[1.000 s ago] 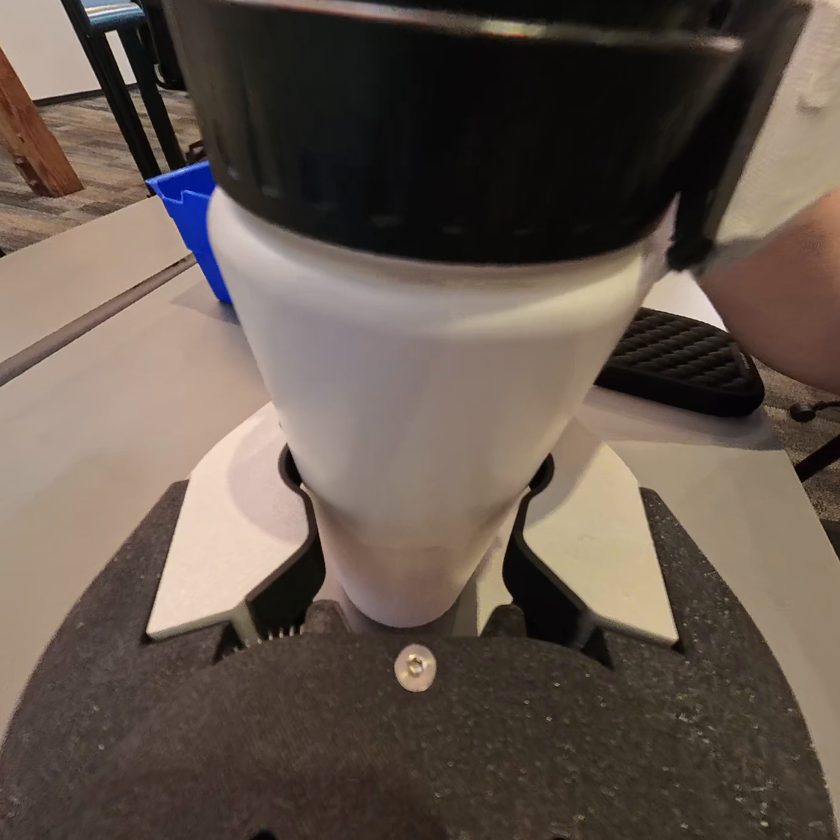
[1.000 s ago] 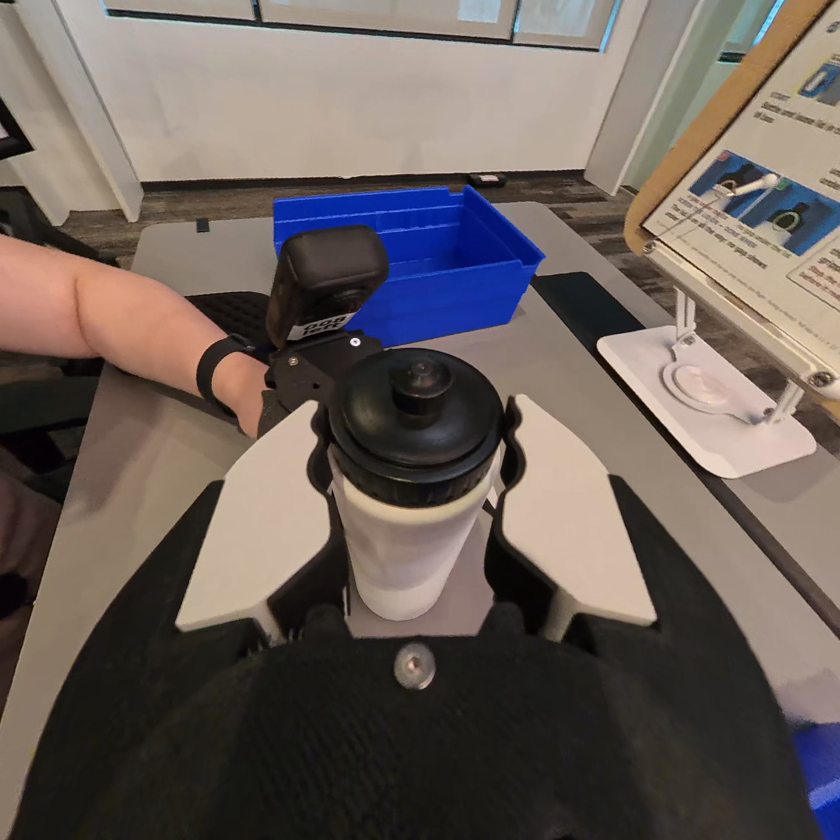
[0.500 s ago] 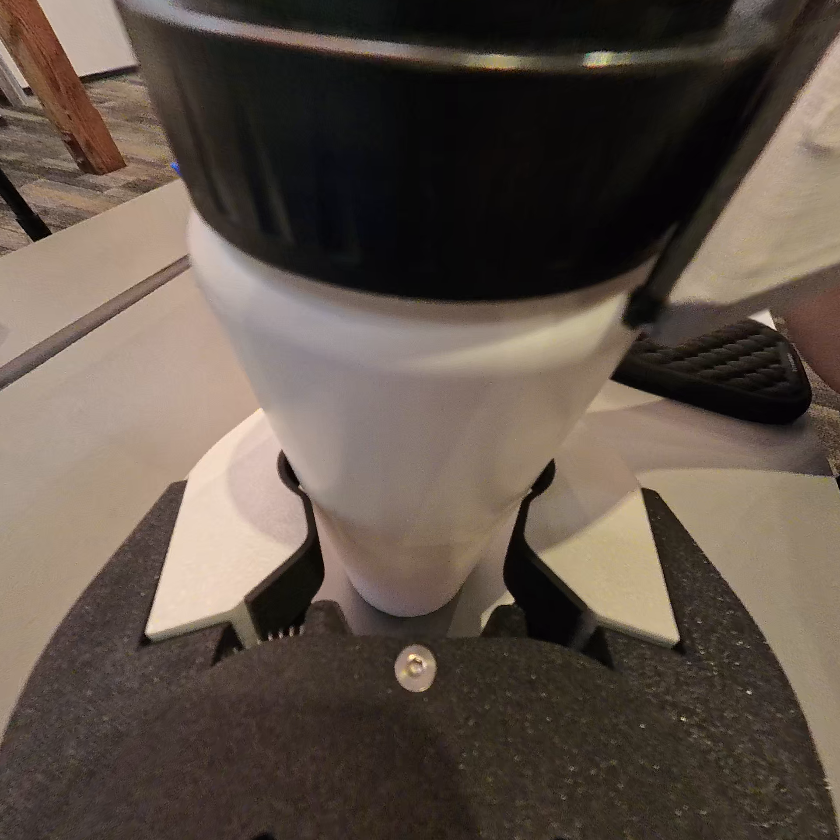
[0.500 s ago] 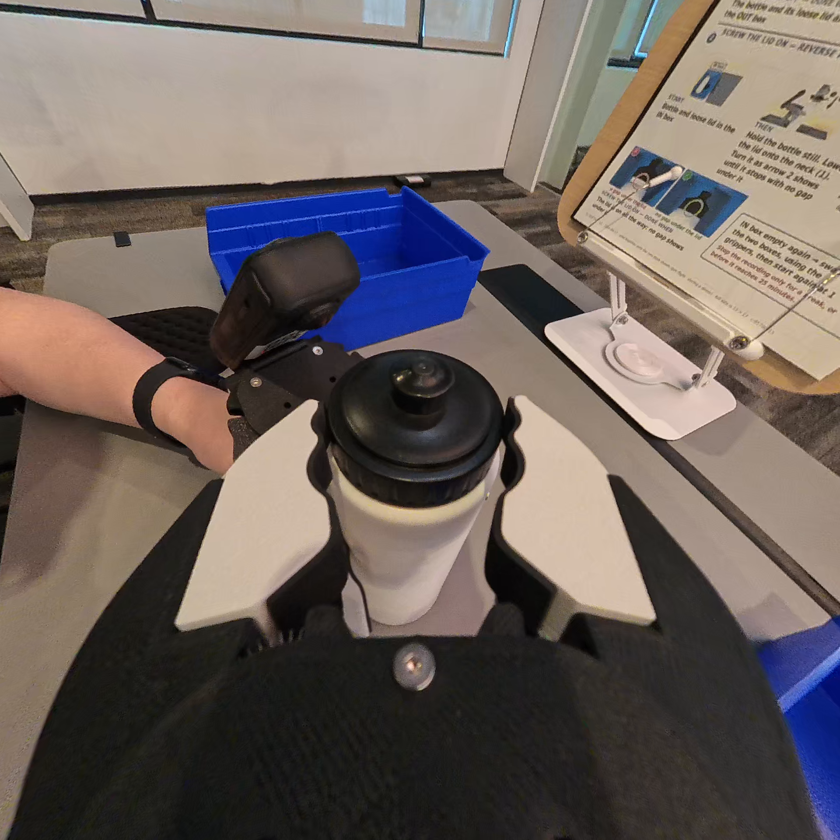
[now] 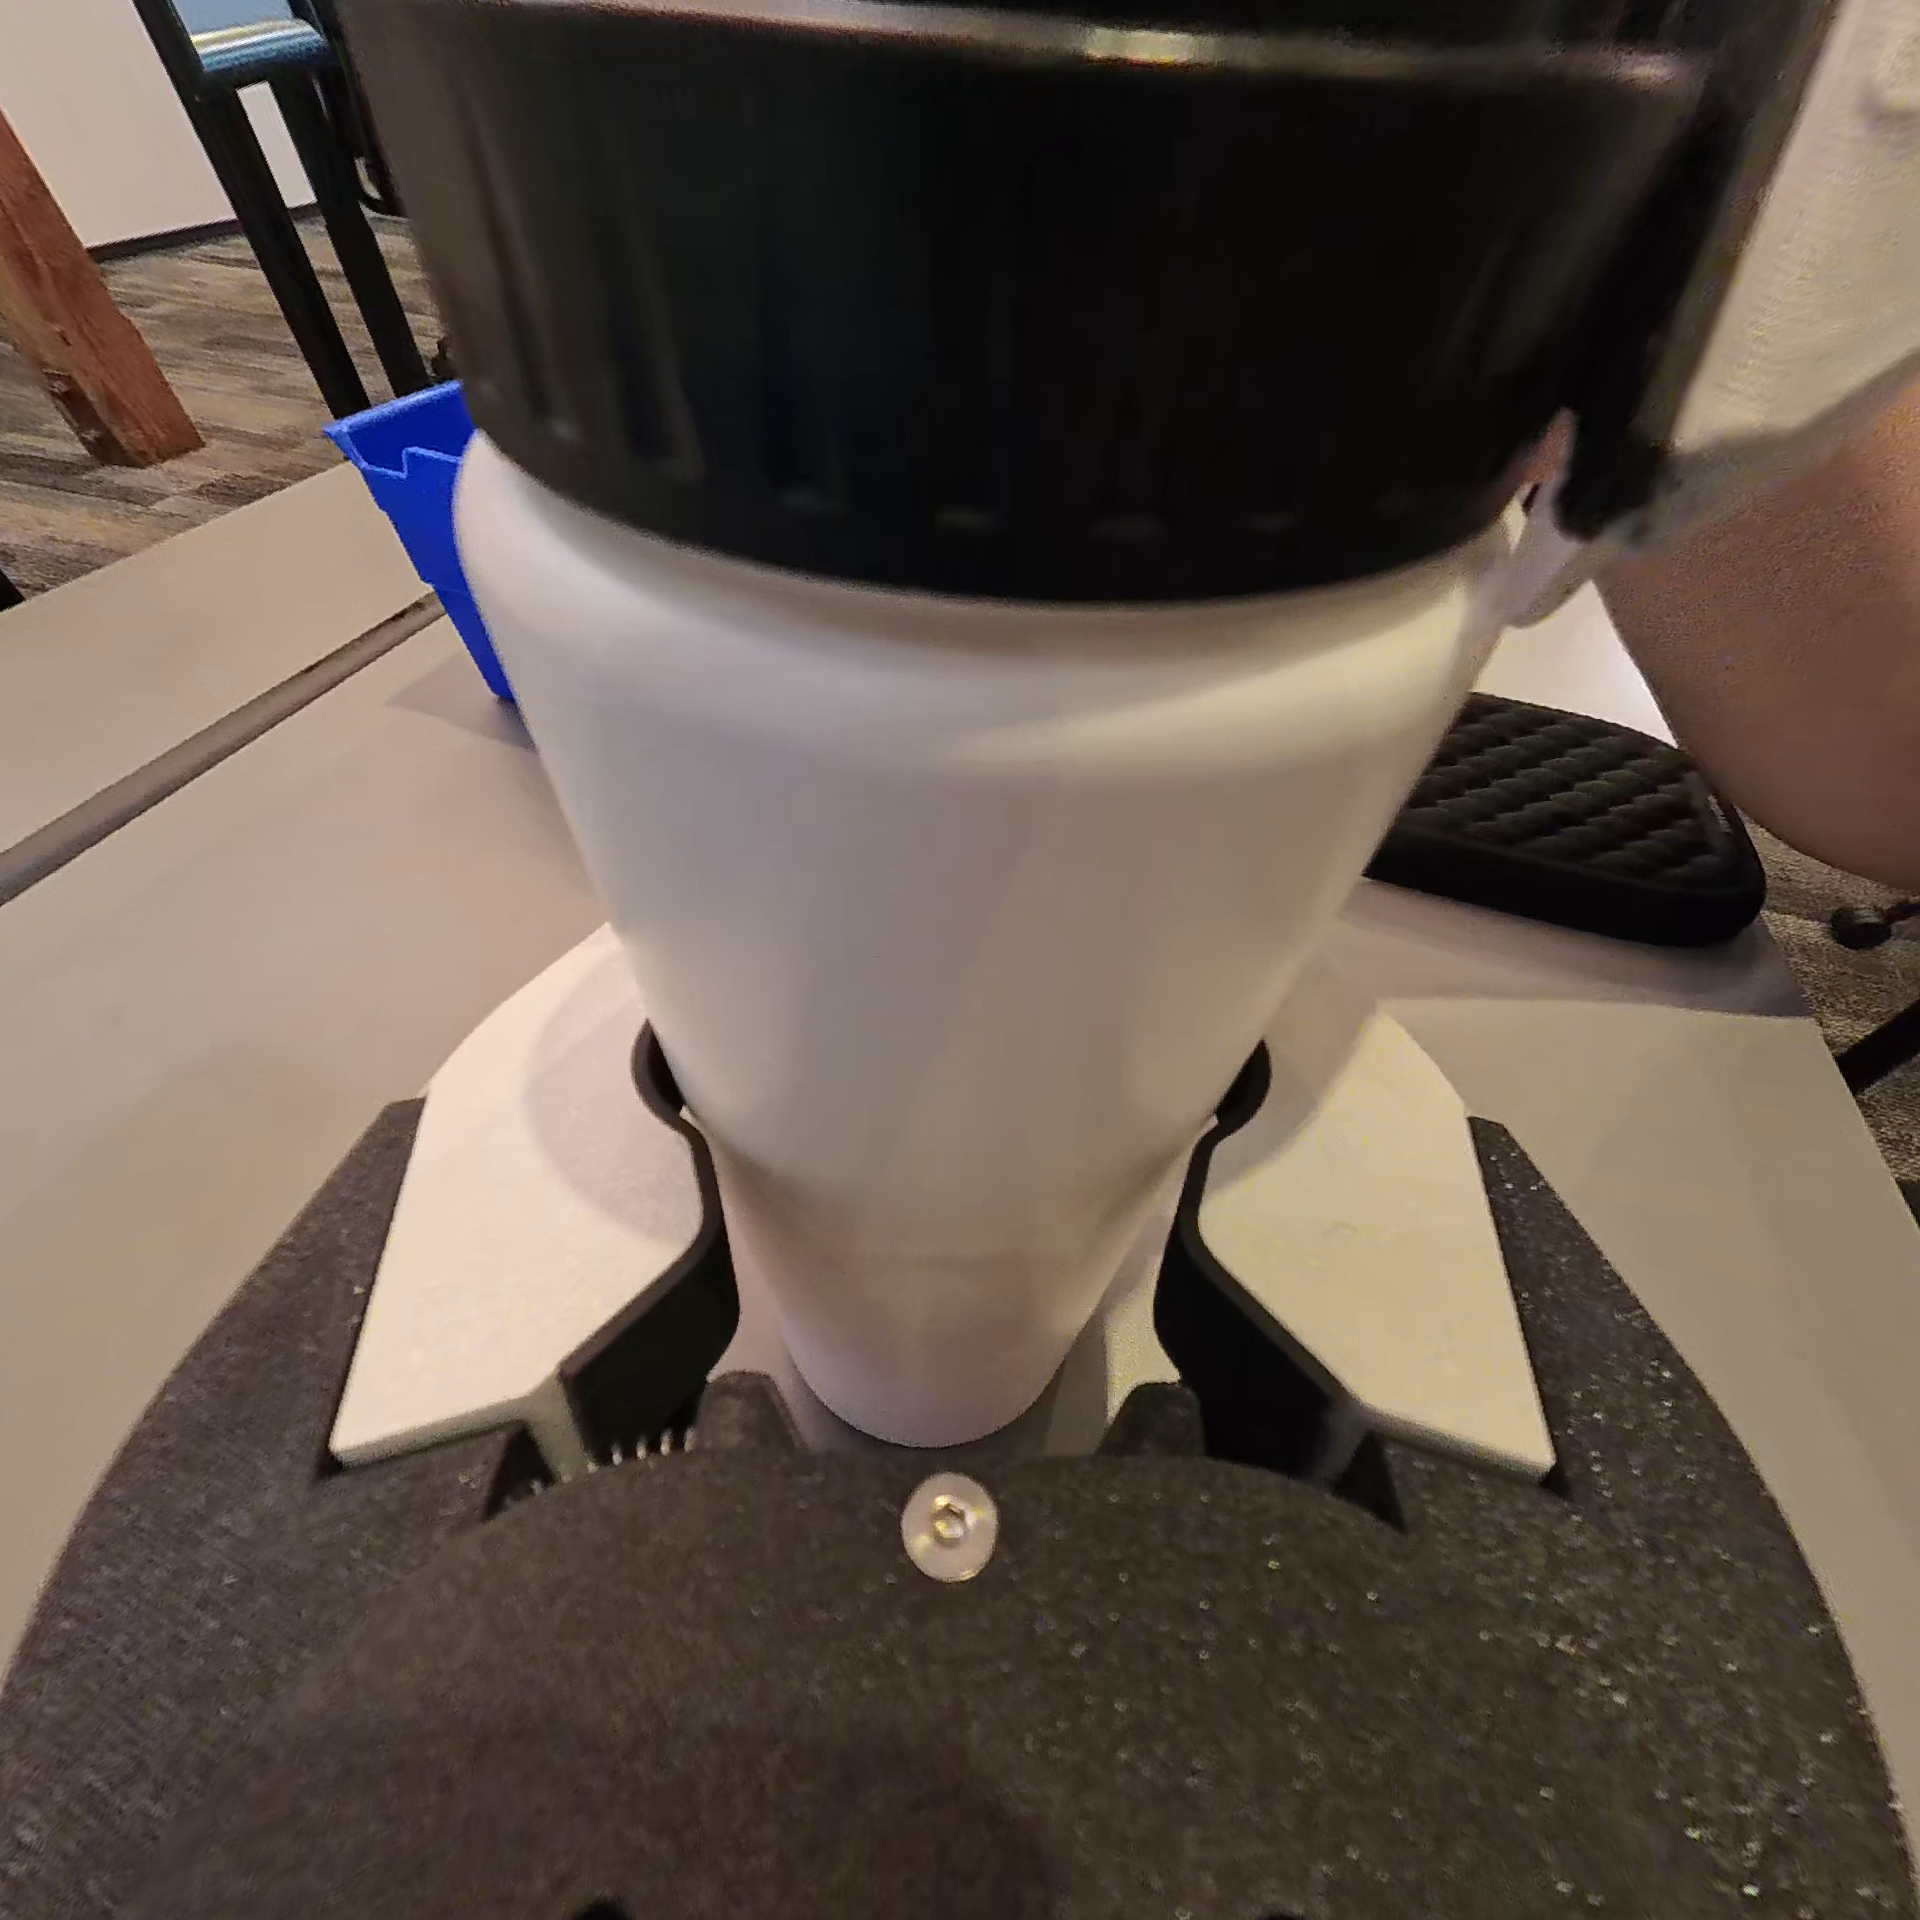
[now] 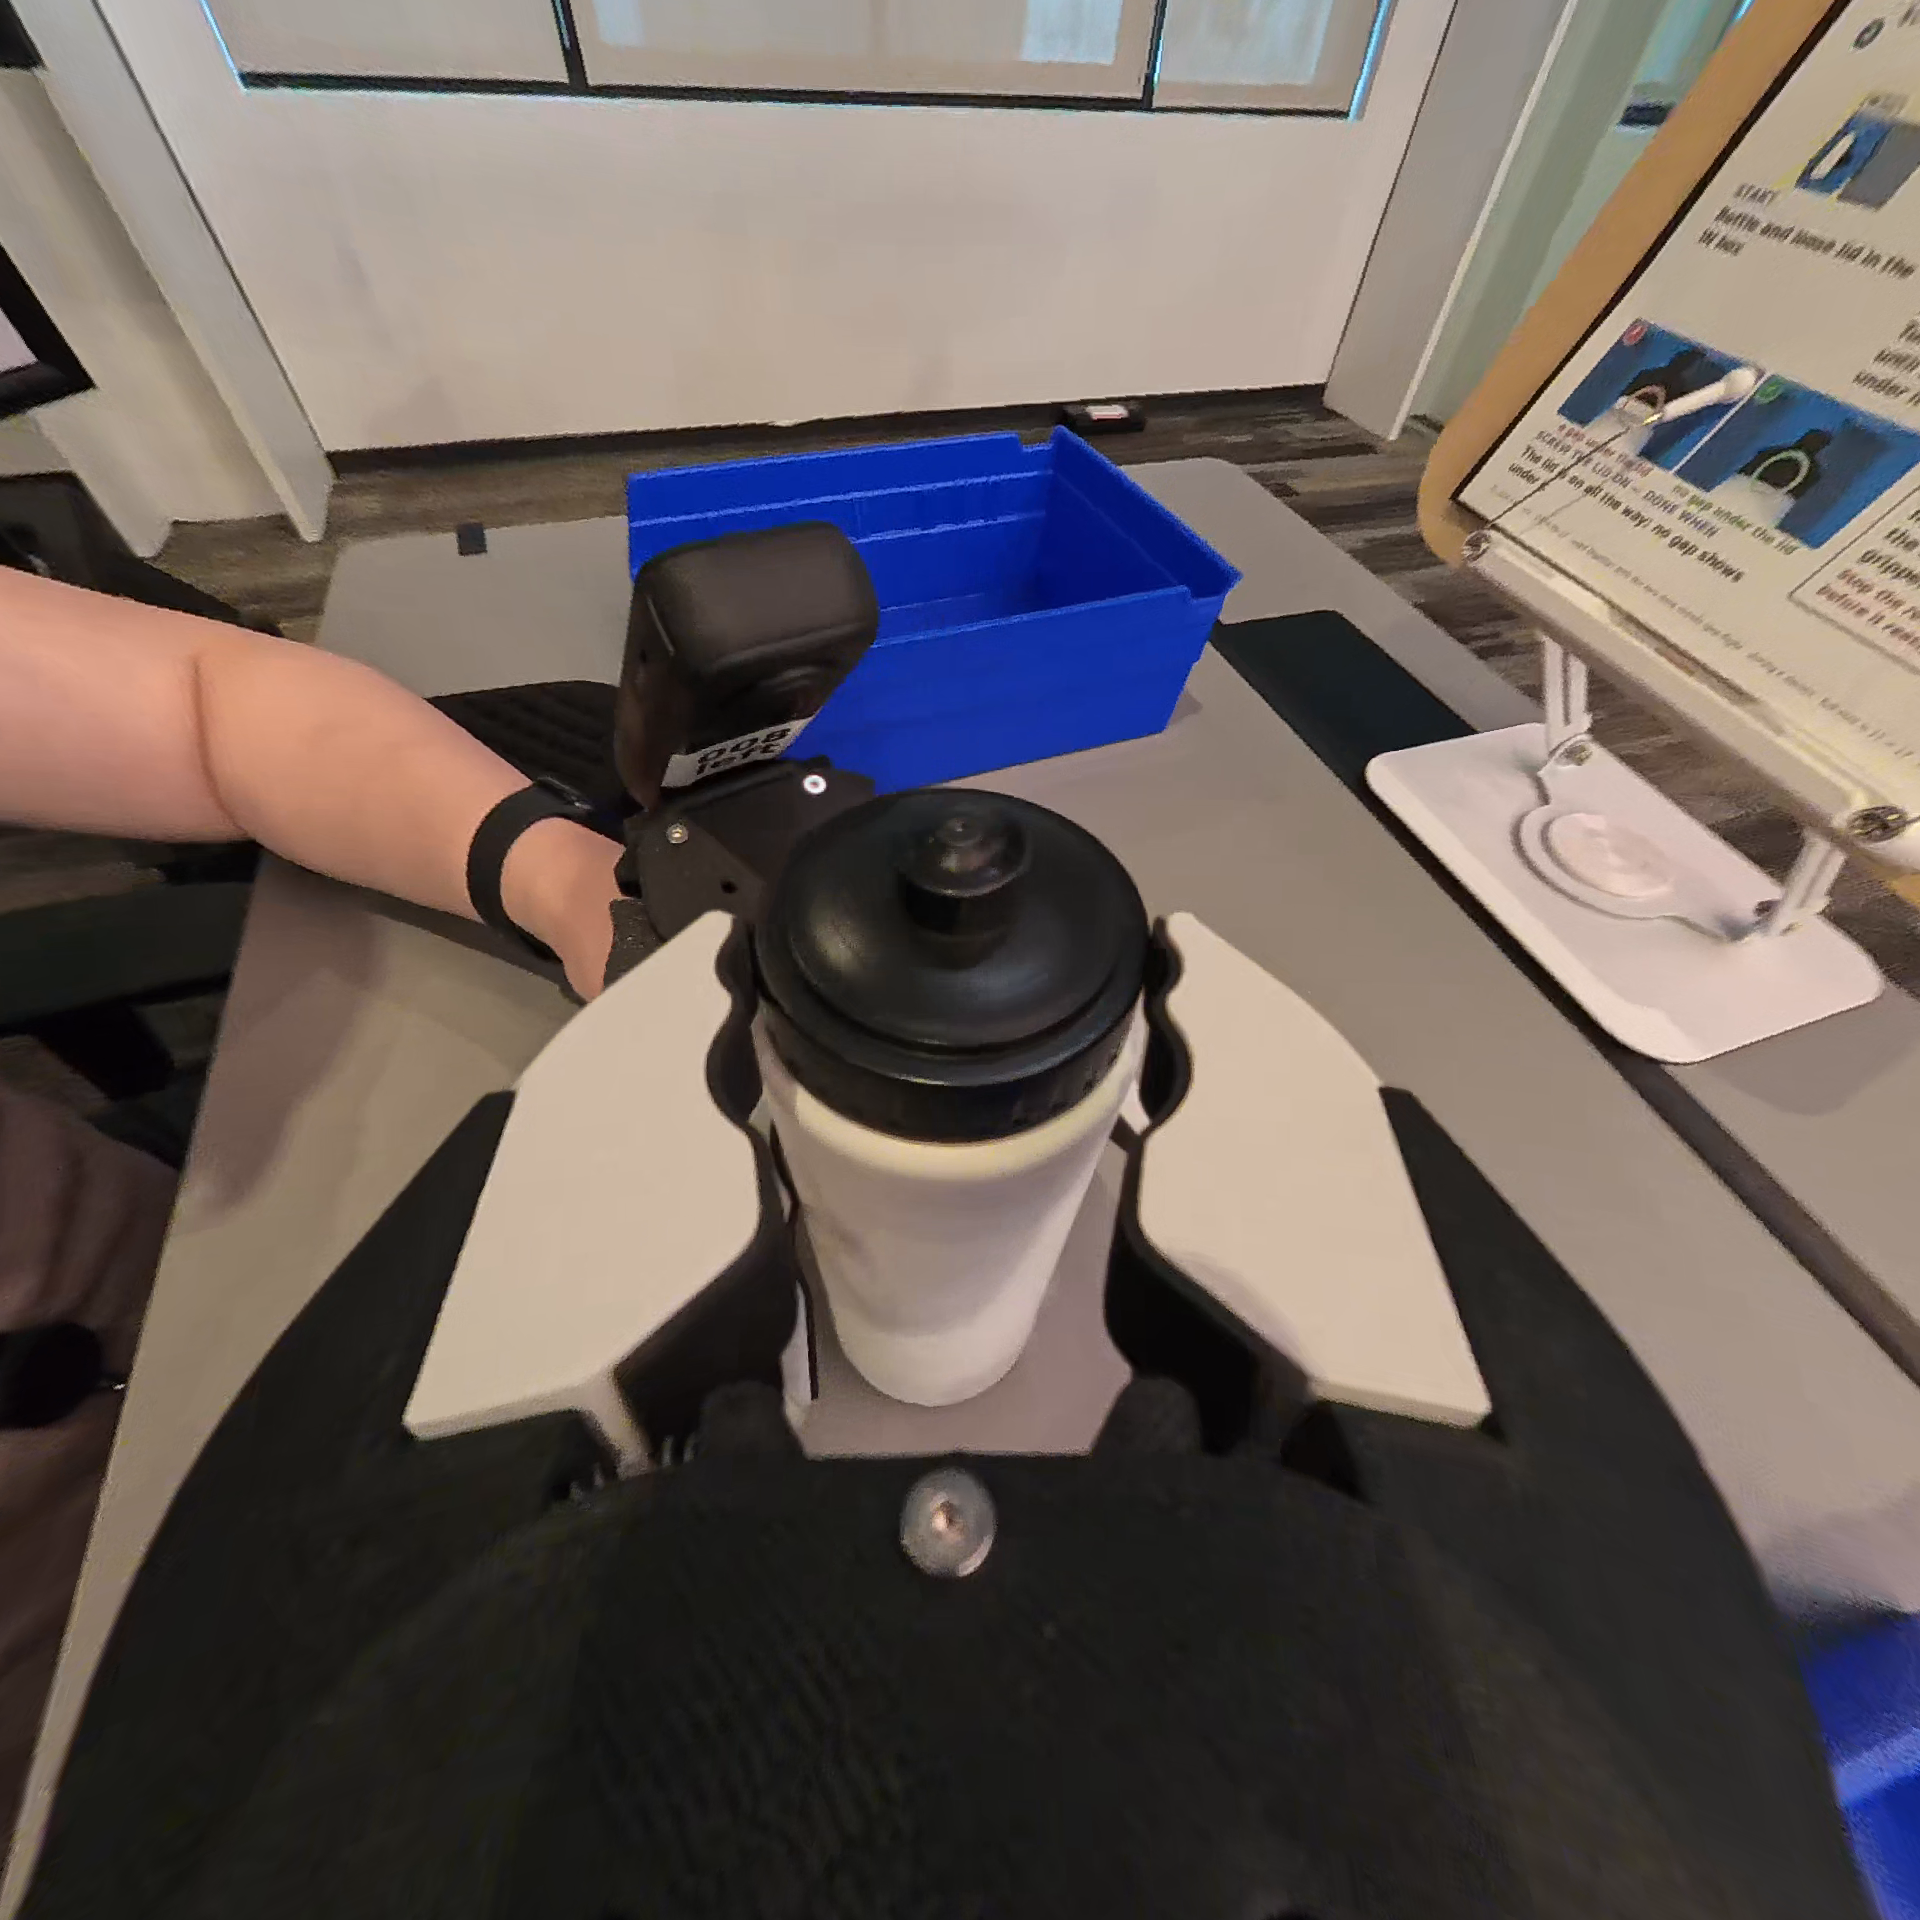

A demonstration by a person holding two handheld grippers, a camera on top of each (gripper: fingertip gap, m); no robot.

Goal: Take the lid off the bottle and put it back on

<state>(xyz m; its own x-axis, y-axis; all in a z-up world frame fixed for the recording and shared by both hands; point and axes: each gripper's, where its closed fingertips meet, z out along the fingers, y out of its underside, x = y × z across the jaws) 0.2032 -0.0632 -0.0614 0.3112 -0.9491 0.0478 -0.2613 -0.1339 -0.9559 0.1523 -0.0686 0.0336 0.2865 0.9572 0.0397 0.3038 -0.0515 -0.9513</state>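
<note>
The left claw pinches the white bottle low on its body, its fingers pressed against both sides, and the bottle stands on the grey counter directly between them. The right claw pinches the black lid from above and behind, one finger on each side of the ribbed rim, with the lid's spout just ahead of the fingertips.

Compared with half a second ago, the right claw's view has swung round: the blue bin beyond the claw and the instruction board off to its right sit differently in the frame, while the lid stays locked between the fingers. The left view has also swung, and the bin's corner is back in sight left of the bottle. I judge this to be a twisting stroke on the lid. No gap shows between lid and white shoulder, so the lid still seems seated; whether it is loosening or being tightened cannot be told from these views.

The bottle's long axis runs upright, base on the counter close to the left claw's palm, lid end pointing up. From the right claw it looks tilted, the top leaning away from the palm, which may be only the wide lens.
</note>
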